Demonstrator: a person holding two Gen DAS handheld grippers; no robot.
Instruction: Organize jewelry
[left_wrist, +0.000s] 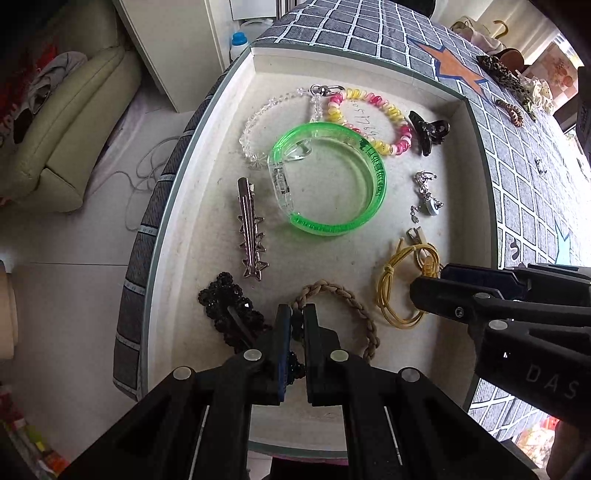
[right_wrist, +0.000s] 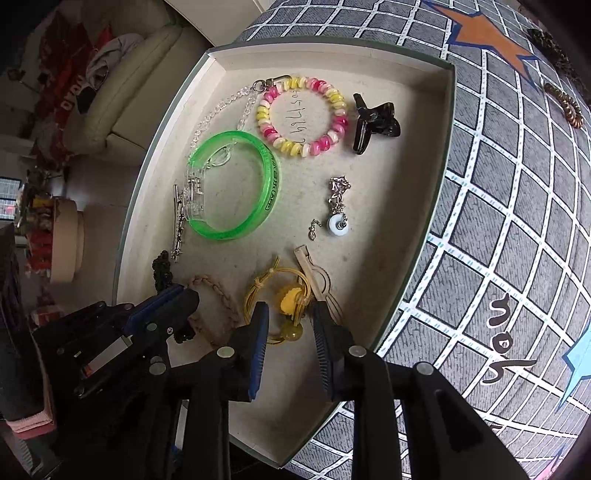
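From the left wrist view we note a shallow beige tray (left_wrist: 207, 206) on a grey grid-patterned cloth (left_wrist: 517, 177). The left gripper (left_wrist: 296, 325) stands with its jaws nearly together, a narrow gap between them, pinching part of the black beaded hair clip (left_wrist: 225, 306) at the tray's near edge. The braided tan hair tie (left_wrist: 354, 306) lies just beside it. The right gripper (left_wrist: 428, 288) enters from the right over the yellow cord hair tie (left_wrist: 399, 291); we cannot tell its opening from here. Farther in lie the silver star clip (left_wrist: 251, 229), the green bangle (left_wrist: 332, 181), the clear bead chain (left_wrist: 258, 122), the pink and yellow coil bracelet (left_wrist: 369, 122), the black claw clip (left_wrist: 428, 131) and a small silver charm (left_wrist: 424, 195). Outside the tray, this view alone shows a leopard-print item (left_wrist: 506, 74) on the cloth.

From the right wrist view we record the right gripper (right_wrist: 290, 317) with jaws moderately apart, holding nothing, straddling the yellow flower bead (right_wrist: 290, 297) of the yellow cord hair tie. A tan flat clip (right_wrist: 317, 277) beside it shows more fully here. The left gripper (right_wrist: 173, 302) appears at left, over the black beaded hair clip. Handwritten digits (right_wrist: 295, 118) inside the coil bracelet read more clearly here.
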